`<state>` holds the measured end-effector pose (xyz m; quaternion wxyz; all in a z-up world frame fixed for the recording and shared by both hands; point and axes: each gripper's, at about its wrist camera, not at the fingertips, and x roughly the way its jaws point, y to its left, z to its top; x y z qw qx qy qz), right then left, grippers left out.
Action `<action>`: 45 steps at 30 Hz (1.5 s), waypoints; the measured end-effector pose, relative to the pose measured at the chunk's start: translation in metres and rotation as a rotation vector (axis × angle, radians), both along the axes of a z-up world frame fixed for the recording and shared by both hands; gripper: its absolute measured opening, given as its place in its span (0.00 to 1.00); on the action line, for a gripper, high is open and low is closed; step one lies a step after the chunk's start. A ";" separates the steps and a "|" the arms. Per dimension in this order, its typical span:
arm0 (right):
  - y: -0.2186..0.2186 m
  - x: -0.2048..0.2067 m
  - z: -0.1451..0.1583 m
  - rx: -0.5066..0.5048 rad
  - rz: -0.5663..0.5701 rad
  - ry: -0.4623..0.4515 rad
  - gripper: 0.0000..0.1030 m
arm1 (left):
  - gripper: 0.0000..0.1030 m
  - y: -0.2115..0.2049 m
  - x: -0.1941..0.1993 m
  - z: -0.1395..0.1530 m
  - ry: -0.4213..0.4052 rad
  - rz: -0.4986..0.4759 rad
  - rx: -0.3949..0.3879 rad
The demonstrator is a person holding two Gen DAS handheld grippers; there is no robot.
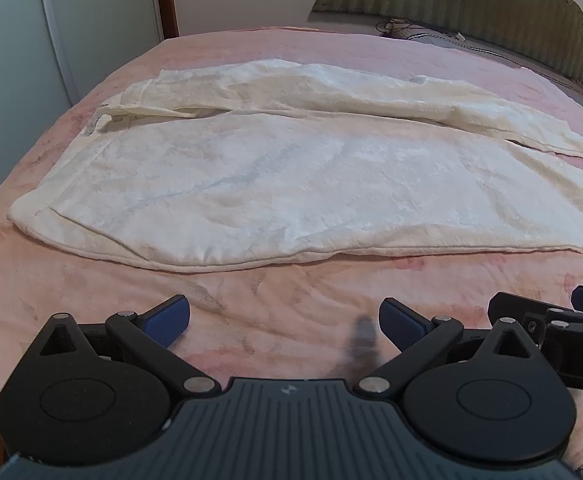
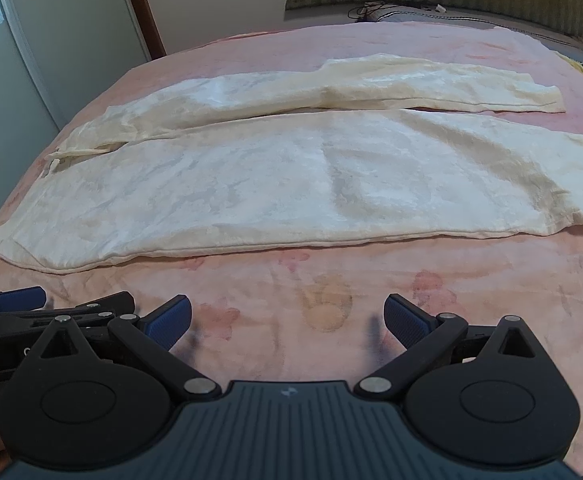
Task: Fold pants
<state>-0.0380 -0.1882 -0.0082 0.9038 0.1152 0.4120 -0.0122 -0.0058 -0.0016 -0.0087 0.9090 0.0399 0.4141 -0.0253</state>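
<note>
Cream-white pants [image 1: 275, 176] on a pink bedspread [image 1: 291, 292] with faded flower print; beyond them, an olive striped headboard [image 1: 471, 0].

Pants [image 1: 275, 176]: cream-white, crinkled fabric, spread flat on pink bed cover [image 1: 251, 304], unfolded. Waistband [image 1: 31, 216] at left end, legs running rightward. Near leg [image 2: 371, 176] wide, mostly smooth, few shallow wrinkles. Far leg [image 2: 431, 88] narrower, more rumpled, hem at right. Legs split apart toward hems, narrow gap between. Drawstring [image 2: 57, 158] loose at waist's far corner.
</note>
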 end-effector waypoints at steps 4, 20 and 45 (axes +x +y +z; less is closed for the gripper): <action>0.002 0.000 0.001 -0.013 0.004 -0.001 1.00 | 1.00 0.001 0.001 0.002 -0.007 0.007 -0.008; 0.009 0.006 0.001 -0.035 0.028 -0.034 1.00 | 1.00 0.007 0.003 0.002 -0.029 0.014 0.018; 0.004 0.393 0.020 0.189 0.572 -0.100 1.00 | 0.96 0.095 0.130 0.035 -0.062 0.121 -0.089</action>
